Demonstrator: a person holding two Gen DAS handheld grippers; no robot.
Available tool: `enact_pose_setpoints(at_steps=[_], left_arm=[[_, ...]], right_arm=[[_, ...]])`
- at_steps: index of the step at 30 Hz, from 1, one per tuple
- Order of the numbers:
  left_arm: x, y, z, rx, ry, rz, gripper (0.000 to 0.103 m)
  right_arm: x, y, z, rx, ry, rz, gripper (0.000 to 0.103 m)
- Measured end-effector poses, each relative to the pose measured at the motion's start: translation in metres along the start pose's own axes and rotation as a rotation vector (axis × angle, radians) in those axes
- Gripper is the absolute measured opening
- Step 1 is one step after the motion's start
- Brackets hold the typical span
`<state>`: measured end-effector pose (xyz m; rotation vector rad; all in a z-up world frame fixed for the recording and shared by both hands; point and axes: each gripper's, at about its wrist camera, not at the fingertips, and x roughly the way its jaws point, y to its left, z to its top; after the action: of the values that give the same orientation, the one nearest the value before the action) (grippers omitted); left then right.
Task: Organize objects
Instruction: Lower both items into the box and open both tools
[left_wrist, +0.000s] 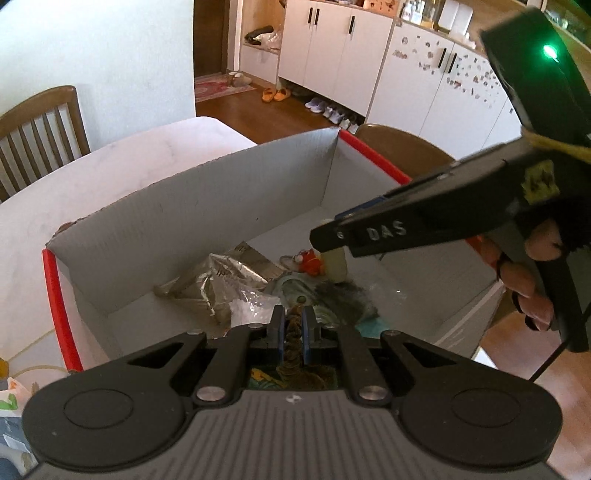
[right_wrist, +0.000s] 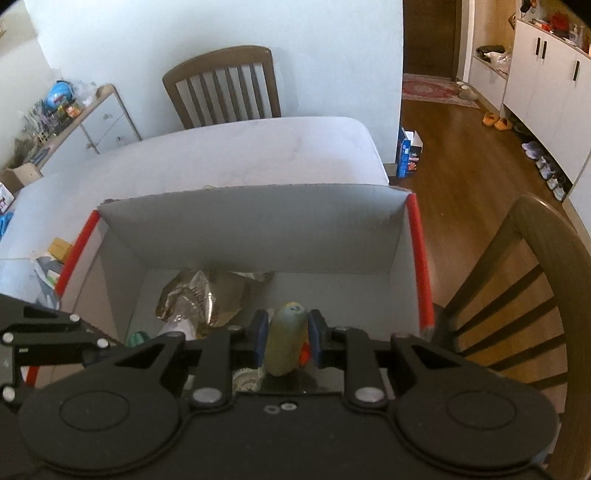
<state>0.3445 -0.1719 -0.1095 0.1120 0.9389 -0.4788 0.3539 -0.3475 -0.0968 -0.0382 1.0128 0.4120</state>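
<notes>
A grey cardboard box with red edges (left_wrist: 207, 206) (right_wrist: 255, 236) stands on the white table. Inside lie a crumpled silver foil bag (left_wrist: 214, 280) (right_wrist: 199, 295), a clear plastic bag (left_wrist: 251, 308), an orange toy (left_wrist: 310, 262) and dark fabric items (left_wrist: 343, 299). My left gripper (left_wrist: 293, 325) hangs over the box, shut on a brown furry strip (left_wrist: 291, 343). From the right, my right gripper (left_wrist: 332, 243) (right_wrist: 286, 332) reaches into the box, shut on a pale yellowish oblong toy (right_wrist: 286, 339) (left_wrist: 338, 264) with a small face.
Wooden chairs stand beyond the table (left_wrist: 40, 125) (right_wrist: 225, 85) and right beside the box (right_wrist: 517, 288). Small packets (right_wrist: 51, 258) lie on the table left of the box. White cabinets (left_wrist: 332, 51) and shoes on the wood floor (left_wrist: 332, 110) are further off.
</notes>
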Motion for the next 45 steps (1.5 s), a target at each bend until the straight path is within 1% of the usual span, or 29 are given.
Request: enact_pose_setpoints(at_steps=[2,4,9,10,13,17,21,24,26,27,28,29,31,32,35,36,38,39,40,44,45], left_arm=[[0.001,-0.002,-0.001,0.009,0.001,0.01,0.009],[0.002,-0.004,-0.002,0.023,0.0,0.028,0.009],[0.006,-0.008,0.001,0.033,0.003,0.052,0.009],[0.006,-0.009,0.001,0.032,0.003,0.056,0.009],[0.009,-0.009,0.001,0.028,0.003,0.06,0.009],[0.01,-0.01,0.002,0.012,0.006,0.055,0.01],[0.011,-0.013,0.002,0.014,0.015,0.056,0.012],[0.011,-0.013,0.001,0.011,0.021,0.056,0.012],[0.01,-0.016,-0.001,0.01,0.022,0.053,0.014],[0.01,-0.017,-0.002,0.01,0.02,0.053,0.02],[0.009,-0.017,-0.002,0.008,0.018,0.049,0.03],[0.007,-0.018,-0.002,0.005,0.015,0.039,0.036],[0.005,-0.02,-0.003,0.004,0.002,0.027,0.067],[0.004,-0.023,-0.004,0.008,-0.006,0.03,0.071],[-0.001,-0.03,-0.005,0.022,-0.016,0.034,0.072],[-0.002,-0.03,-0.005,0.021,-0.018,0.034,0.072],[-0.006,-0.031,-0.006,0.015,-0.028,0.031,0.072],[-0.009,-0.032,-0.006,0.015,-0.035,0.033,0.072],[-0.011,-0.032,-0.007,0.014,-0.041,0.034,0.072],[-0.024,-0.033,-0.009,0.007,-0.064,0.034,0.072],[-0.028,-0.033,-0.01,0.007,-0.069,0.034,0.072]], right_arm=[[0.006,-0.001,0.002,-0.004,0.011,-0.001,0.022],[0.011,-0.002,0.003,-0.005,0.023,0.006,0.016],[0.021,-0.002,0.002,-0.011,0.056,0.0,0.016],[0.022,-0.002,0.001,-0.009,0.058,0.001,0.019],[0.021,-0.004,-0.002,0.004,0.052,0.005,0.025],[0.019,-0.004,-0.001,0.011,0.046,0.011,0.027],[0.014,-0.006,-0.003,0.021,0.044,0.029,0.031],[0.009,-0.006,-0.004,0.025,0.034,0.026,0.04],[0.006,-0.007,-0.005,0.037,0.023,0.032,0.042],[0.005,-0.008,-0.005,0.041,0.02,0.036,0.043],[0.002,-0.008,-0.005,0.044,0.015,0.04,0.044],[0.001,-0.007,-0.005,0.043,0.012,0.041,0.044],[-0.003,-0.006,-0.006,0.041,0.011,0.049,0.045],[-0.004,-0.006,-0.007,0.04,0.01,0.05,0.045],[-0.011,-0.005,-0.01,0.044,0.0,0.053,0.045],[-0.014,-0.004,-0.011,0.047,-0.005,0.053,0.047],[-0.02,-0.003,-0.011,0.051,-0.024,0.05,0.054],[-0.024,-0.002,-0.012,0.051,-0.036,0.051,0.061],[-0.027,-0.002,-0.012,0.052,-0.045,0.05,0.063],[-0.04,0.0,-0.012,0.063,-0.072,0.06,0.064],[-0.044,0.001,-0.012,0.065,-0.081,0.063,0.066]])
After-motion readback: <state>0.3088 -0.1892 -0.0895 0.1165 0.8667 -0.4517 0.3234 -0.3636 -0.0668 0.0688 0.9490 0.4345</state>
